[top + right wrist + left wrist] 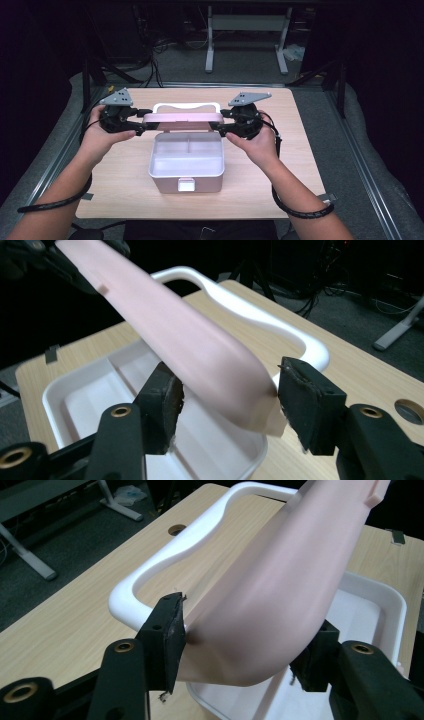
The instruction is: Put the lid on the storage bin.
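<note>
Pink lid [183, 118] is standing raised behind the box [186, 162] — left claw [141, 120] and right claw [220, 120] are bracketing its ends, jaws apart.

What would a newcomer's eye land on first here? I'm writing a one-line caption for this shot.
First, the pink lid with its white handle, raised upright at the far edge of the open pink box in the middle of the wooden table. Next, the left gripper and right gripper, one at each end of the lid, jaws spread around its corners.
</note>
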Demonstrator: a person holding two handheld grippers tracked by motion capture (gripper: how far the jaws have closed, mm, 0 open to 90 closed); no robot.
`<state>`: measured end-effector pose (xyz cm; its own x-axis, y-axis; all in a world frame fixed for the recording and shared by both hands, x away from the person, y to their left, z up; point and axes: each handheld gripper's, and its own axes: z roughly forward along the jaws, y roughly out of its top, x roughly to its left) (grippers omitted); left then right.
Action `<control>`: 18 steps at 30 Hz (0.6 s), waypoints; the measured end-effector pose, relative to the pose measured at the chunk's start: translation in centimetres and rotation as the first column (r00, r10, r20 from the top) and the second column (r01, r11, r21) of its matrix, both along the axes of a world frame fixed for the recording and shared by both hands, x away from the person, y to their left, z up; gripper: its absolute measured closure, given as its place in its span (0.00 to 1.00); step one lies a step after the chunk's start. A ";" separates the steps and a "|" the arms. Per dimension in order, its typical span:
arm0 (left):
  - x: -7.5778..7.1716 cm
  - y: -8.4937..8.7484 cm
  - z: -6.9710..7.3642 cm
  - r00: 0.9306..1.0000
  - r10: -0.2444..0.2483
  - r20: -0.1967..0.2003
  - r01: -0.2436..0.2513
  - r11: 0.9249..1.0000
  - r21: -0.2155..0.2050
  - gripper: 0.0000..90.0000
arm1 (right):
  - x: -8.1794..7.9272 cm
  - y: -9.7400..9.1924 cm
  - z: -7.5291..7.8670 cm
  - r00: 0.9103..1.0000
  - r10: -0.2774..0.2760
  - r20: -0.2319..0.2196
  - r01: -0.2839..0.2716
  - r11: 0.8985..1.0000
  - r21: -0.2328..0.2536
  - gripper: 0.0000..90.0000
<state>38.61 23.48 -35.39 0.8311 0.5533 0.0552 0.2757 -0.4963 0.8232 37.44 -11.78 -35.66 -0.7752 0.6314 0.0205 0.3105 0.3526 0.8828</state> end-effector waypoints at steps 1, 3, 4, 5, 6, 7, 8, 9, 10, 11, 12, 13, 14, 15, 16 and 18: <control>-0.2 0.0 -0.1 1.000 0.002 -0.009 -0.002 1.000 0.001 0.49 | -0.4 0.0 -0.1 1.000 -0.018 0.001 0.018 0.999 -0.032 0.47; -0.4 0.1 -0.3 0.999 0.011 -0.036 -0.010 1.000 0.011 0.46 | -0.8 -0.1 -0.5 1.000 -0.007 0.001 0.007 0.999 -0.042 0.47; -0.6 0.2 -0.4 0.999 0.013 -0.040 -0.012 1.000 0.010 0.46 | -1.1 -0.2 -0.7 1.000 -0.005 -0.003 0.005 0.999 -0.047 0.46; -0.7 0.2 -0.5 0.999 0.012 -0.043 -0.011 1.000 0.010 0.46 | -1.4 -0.2 -0.8 0.999 -0.034 -0.003 0.034 0.996 -0.078 0.46; -0.9 0.3 -0.6 0.999 0.008 -0.046 -0.007 1.000 0.018 0.46 | -1.5 -0.3 -1.0 1.000 -0.019 -0.007 0.019 0.998 -0.058 0.45; -0.9 0.3 -0.6 0.999 0.008 -0.046 -0.007 1.000 0.018 0.46 | -1.9 -0.4 -1.1 0.999 -0.034 -0.013 0.033 0.996 -0.077 0.45; -1.5 0.5 -0.8 0.999 0.002 -0.045 -0.002 1.000 0.017 0.46 | -2.0 -0.4 -1.4 1.000 -0.019 -0.017 0.018 0.998 -0.056 0.45; -1.9 0.6 -0.9 0.999 -0.002 -0.044 0.003 1.000 0.017 0.46 | -2.4 -0.6 -1.4 0.999 -0.044 -0.019 0.042 0.995 -0.087 0.45; -1.9 0.6 -0.9 0.999 -0.002 -0.044 0.003 1.000 0.017 0.46 | -2.4 -0.6 -1.4 0.999 -0.044 -0.019 0.042 0.995 -0.087 0.45; -2.3 0.7 -1.0 0.999 -0.003 -0.037 0.004 1.000 0.021 0.48 | -2.6 -0.8 -2.1 0.999 0.012 -0.036 -0.013 1.000 -0.017 0.45; -3.2 0.9 -1.2 1.000 -0.005 -0.018 0.006 0.999 0.048 0.50 | -3.2 -0.9 -1.9 0.997 -0.065 -0.033 0.060 0.990 -0.130 0.45; -3.6 0.9 -1.3 1.000 -0.009 -0.020 0.010 0.999 0.053 0.51 | -3.1 -0.9 -2.6 0.999 -0.007 -0.040 0.005 0.999 -0.046 0.45; -3.9 1.0 -1.4 1.000 -0.011 -0.022 0.012 0.998 0.055 0.51 | -3.2 -0.9 -3.0 0.999 0.021 -0.045 -0.022 0.999 -0.026 0.45; -4.2 1.0 -1.5 1.000 -0.012 -0.020 0.013 0.998 0.053 0.51 | -3.7 -1.0 -3.0 0.998 -0.032 -0.046 0.027 0.994 -0.107 0.45; -4.6 1.1 -1.7 1.000 -0.013 -0.019 0.014 0.998 0.055 0.51 | -3.9 -1.0 -3.3 0.999 -0.027 -0.045 0.022 0.994 -0.103 0.45; -5.0 1.2 -1.9 1.000 -0.016 -0.017 0.017 0.998 0.057 0.51 | -4.3 -1.0 -3.9 0.999 0.008 -0.051 -0.012 0.998 -0.065 0.45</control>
